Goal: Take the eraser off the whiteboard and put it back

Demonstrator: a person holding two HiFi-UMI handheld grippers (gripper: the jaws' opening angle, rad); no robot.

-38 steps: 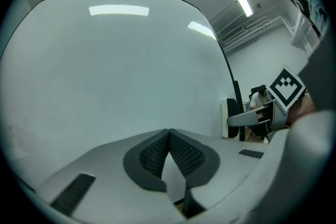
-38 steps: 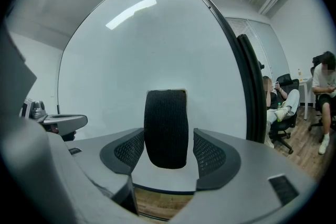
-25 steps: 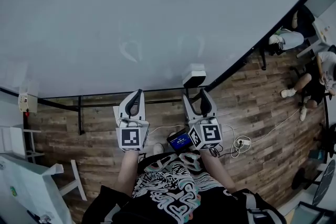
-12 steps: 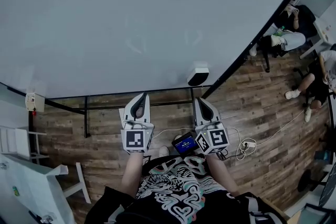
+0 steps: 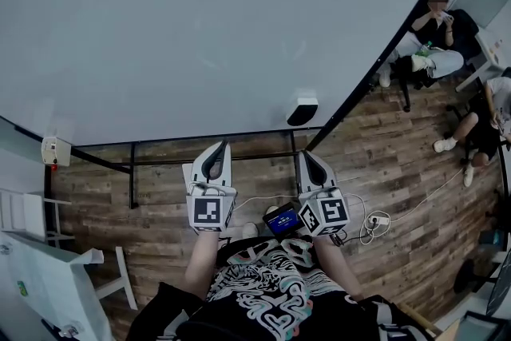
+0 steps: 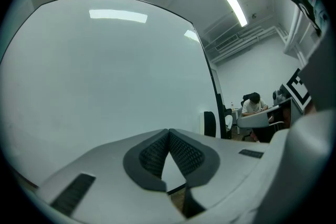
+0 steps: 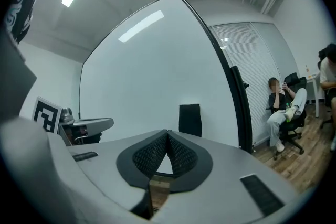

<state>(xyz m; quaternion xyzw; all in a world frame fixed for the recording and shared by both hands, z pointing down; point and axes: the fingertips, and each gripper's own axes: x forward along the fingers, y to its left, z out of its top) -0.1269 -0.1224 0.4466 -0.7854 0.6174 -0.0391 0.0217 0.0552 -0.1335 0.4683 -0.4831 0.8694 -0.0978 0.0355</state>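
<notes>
A black-and-white eraser (image 5: 303, 109) sticks to the big whiteboard (image 5: 200, 36) near its lower edge. My right gripper (image 5: 310, 157) hangs just below the eraser, apart from it, jaws shut with nothing between them. In the right gripper view the eraser (image 7: 189, 119) stands on the board straight beyond the closed tips of the right gripper (image 7: 167, 132). To the left, my left gripper (image 5: 217, 146) is also shut and empty. The left gripper view shows the left gripper (image 6: 168, 131) with pads together and the eraser (image 6: 209, 123) off to the right.
The board's black stand bars (image 5: 132, 172) run over the wooden floor below the grippers. A power strip with cables (image 5: 369, 217) lies on the floor at right. Seated people (image 5: 435, 20) are beyond the board's right edge. White furniture (image 5: 48, 275) stands at lower left.
The right gripper's jaws, open by the eraser a second ago, have shut empty. It has drawn back from the board. The eraser stays on the board.
</notes>
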